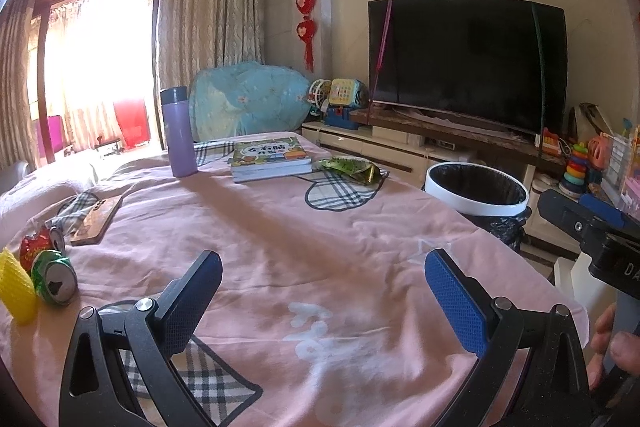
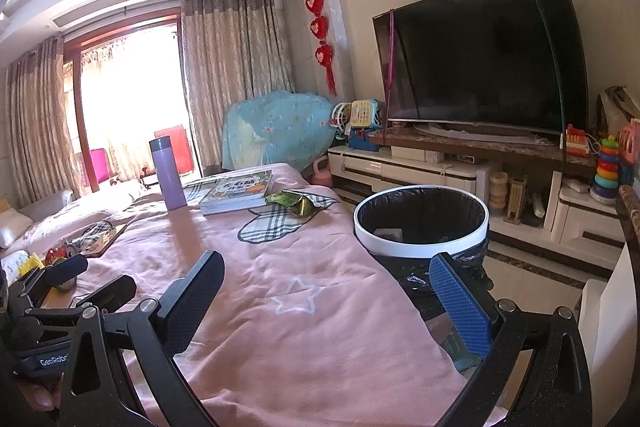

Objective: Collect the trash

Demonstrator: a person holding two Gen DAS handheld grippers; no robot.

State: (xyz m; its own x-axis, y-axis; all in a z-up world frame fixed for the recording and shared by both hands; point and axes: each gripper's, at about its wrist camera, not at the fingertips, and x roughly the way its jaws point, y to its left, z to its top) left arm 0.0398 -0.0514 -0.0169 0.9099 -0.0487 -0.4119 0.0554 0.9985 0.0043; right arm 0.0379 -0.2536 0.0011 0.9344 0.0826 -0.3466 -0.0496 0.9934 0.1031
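Room: a living room is seen, with a pink cloth [image 1: 280, 227] spread over the table in the middle of both views.
Bin: a round trash bin [image 2: 420, 223] with a black bag is stood just beside the table edge, at the middle right of the frame. Something pale is seen at its bottom, but what it is cannot be told.
Trash by the book: a green snack wrapper [image 1: 352, 169] is left on the cloth, just beside the book [image 1: 270, 157], in the upper middle.
Trash at the side: a squashed green can [image 1: 54, 277], a red wrapper [image 1: 34, 247] and a yellow foam net [image 1: 16, 285] are piled at the lower left.
Not trash: a purple bottle [image 1: 178, 133] is stood upright near the book.
Left gripper [image 1: 322, 301]: the jaws are held wide apart and nothing is held.
Right gripper [image 2: 324, 305]: the jaws are spread wide too, and nothing is held.
Done so far: very little, it seems, since four bits of trash are seen on the cloth.
Left to do: each bit is to be picked up and dropped in the bin.
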